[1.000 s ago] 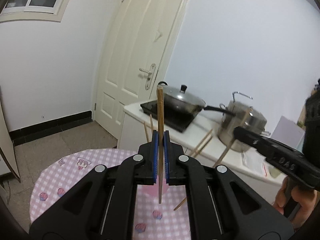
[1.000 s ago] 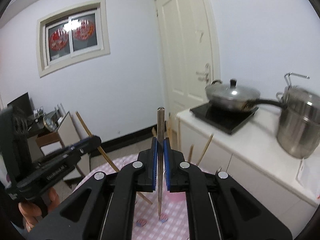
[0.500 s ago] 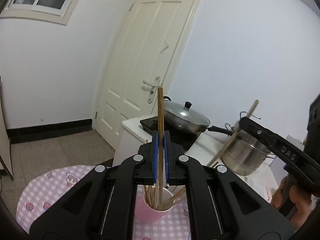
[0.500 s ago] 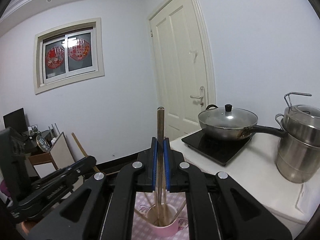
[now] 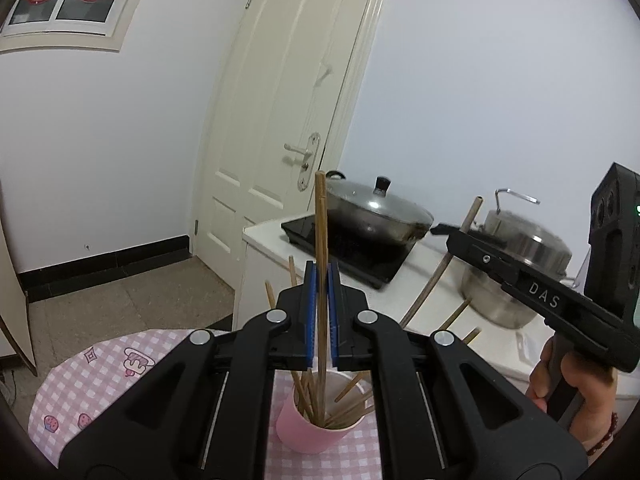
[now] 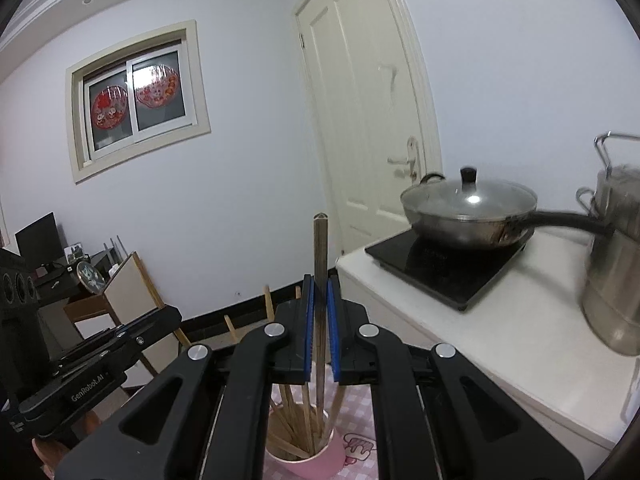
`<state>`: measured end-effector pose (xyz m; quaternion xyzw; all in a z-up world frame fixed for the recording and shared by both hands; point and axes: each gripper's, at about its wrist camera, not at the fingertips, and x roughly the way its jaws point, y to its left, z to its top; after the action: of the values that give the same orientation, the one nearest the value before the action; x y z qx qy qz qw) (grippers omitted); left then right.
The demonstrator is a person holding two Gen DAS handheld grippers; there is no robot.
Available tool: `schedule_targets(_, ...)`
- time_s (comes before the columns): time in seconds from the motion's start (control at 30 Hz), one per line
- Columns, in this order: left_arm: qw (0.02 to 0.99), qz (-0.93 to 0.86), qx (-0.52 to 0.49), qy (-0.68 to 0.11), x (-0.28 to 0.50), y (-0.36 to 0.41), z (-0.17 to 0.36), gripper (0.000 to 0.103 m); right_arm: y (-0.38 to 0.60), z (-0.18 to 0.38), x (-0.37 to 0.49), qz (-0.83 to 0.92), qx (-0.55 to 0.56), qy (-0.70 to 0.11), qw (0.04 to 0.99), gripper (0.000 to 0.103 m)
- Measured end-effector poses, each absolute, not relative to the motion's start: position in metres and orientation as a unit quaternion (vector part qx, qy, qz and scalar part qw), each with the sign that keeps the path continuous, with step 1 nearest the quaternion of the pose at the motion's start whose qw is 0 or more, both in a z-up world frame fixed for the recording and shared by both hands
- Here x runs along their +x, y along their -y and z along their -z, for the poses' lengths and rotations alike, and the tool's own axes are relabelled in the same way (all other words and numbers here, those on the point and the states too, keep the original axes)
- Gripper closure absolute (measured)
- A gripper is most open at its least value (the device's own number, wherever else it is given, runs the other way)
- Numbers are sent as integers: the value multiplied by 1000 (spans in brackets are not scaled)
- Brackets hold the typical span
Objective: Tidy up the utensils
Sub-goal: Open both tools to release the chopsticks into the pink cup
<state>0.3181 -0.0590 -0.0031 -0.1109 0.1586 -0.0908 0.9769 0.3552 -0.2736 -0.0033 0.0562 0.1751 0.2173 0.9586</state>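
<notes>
A bare wooden chopstick (image 5: 321, 248) stands upright, pinched in the left gripper (image 5: 321, 312), its lower end inside the pink cup (image 5: 304, 432). The right gripper (image 6: 320, 320) pinches a darker chopstick (image 6: 321, 256) over the same cup, among leaning chopsticks (image 5: 344, 404). The cup sits on a checked table (image 5: 92, 376); beyond, wok (image 5: 376, 216) and pot (image 5: 516, 264) on a counter (image 6: 520, 344).

A home kitchen: a lidded wok (image 6: 468, 208) on an induction hob (image 6: 448, 268), a steel pot (image 5: 520, 272), a white bench (image 6: 500, 340), a panelled door (image 5: 288, 120).
</notes>
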Motion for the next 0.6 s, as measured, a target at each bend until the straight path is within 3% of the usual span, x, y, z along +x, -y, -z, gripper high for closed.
schedule_targets(0.6,965,103,-83,-225,341,64,38,97,270,14,356,-229,60,-195,952,96)
